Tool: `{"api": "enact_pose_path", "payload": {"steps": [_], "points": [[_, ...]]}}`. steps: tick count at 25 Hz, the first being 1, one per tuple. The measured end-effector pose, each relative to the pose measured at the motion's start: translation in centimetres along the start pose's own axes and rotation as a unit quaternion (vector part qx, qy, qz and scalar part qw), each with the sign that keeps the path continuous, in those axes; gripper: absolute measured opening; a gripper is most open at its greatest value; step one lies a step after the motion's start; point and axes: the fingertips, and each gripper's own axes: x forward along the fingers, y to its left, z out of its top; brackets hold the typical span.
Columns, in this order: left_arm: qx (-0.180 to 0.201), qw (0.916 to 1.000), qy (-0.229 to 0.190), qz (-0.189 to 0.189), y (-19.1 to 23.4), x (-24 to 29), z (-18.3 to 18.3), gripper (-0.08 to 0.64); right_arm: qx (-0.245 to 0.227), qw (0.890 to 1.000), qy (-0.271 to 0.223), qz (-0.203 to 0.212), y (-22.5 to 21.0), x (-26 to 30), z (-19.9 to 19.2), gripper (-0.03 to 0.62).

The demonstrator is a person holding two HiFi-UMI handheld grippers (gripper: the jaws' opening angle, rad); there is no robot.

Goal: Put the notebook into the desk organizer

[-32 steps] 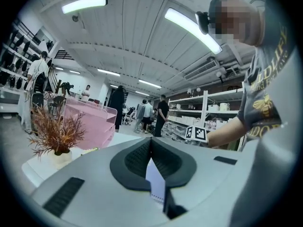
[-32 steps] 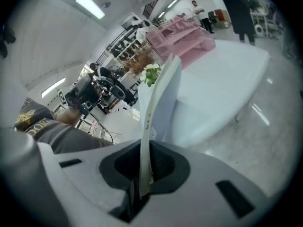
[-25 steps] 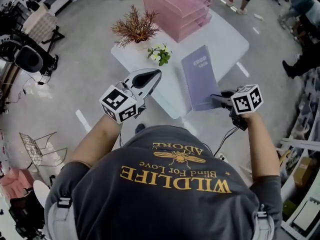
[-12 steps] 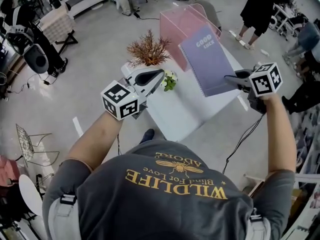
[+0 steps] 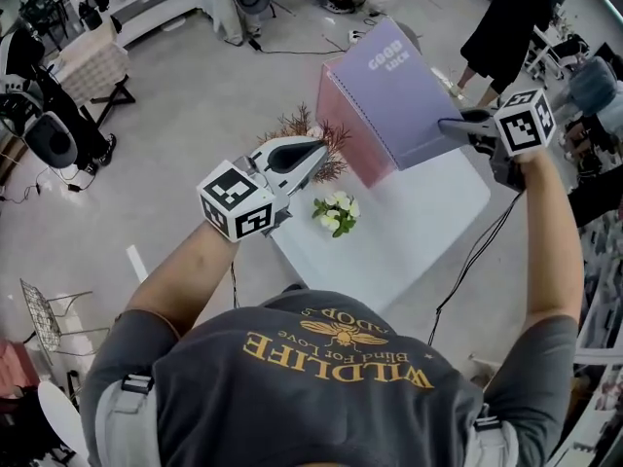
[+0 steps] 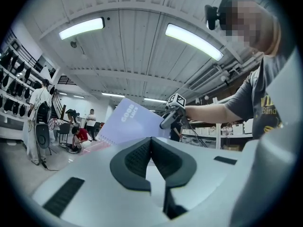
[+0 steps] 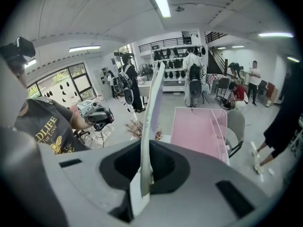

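Observation:
The lilac spiral notebook (image 5: 394,95) hangs tilted in the air, its lower corner pinched by my right gripper (image 5: 450,126), which is shut on it. Part of the pink desk organizer (image 5: 355,156) shows below the notebook, at the far end of the white table (image 5: 419,227). In the right gripper view the notebook (image 7: 151,122) stands edge-on between the jaws, with the organizer (image 7: 199,131) behind and to the right. My left gripper (image 5: 313,147) floats left of the table, shut and empty. From the left gripper view, the notebook (image 6: 128,124) is seen raised ahead.
A small pot of white flowers (image 5: 336,212) and a dried reddish plant (image 5: 326,144) stand at the table's left side. A speaker on a stand (image 5: 54,139) is on the floor at far left. People stand beyond the table, one in black (image 5: 506,17).
The right gripper has lifted the notebook off the table and carried it up and forward, over the organizer. The left gripper stays raised, empty.

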Motion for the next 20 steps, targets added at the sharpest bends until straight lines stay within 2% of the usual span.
{"api": "enact_pose_path", "payload": {"steps": [5, 10, 15, 19, 20], "points": [[0.004, 0.9999, -0.002, -0.012, 3.3, 1.0, -0.5, 0.002, 0.018, 0.999, 0.005, 0.028, -4.6, 2.6, 2.4, 0.031], [-0.026, 0.9996, 0.003, -0.010, 7.2, 1.0, -1.6, 0.002, 0.048, 0.996, 0.020, 0.070, -9.3, 5.4, 3.7, 0.031], [-0.047, 0.9989, 0.004, 0.003, 9.4, 1.0, -2.9, 0.002, 0.127, 0.984, 0.019, 0.120, -13.1, 8.4, 2.1, 0.034], [-0.061, 0.9981, 0.005, 0.005, 10.3, 1.0, -3.5, 0.002, 0.160, 0.981, 0.045, 0.104, -16.5, 10.3, 0.0, 0.032], [-0.066, 0.9978, 0.005, 0.005, 10.4, 1.0, -3.7, 0.002, 0.170, 0.980, 0.057, 0.089, -17.3, 10.7, -0.6, 0.032]]}}
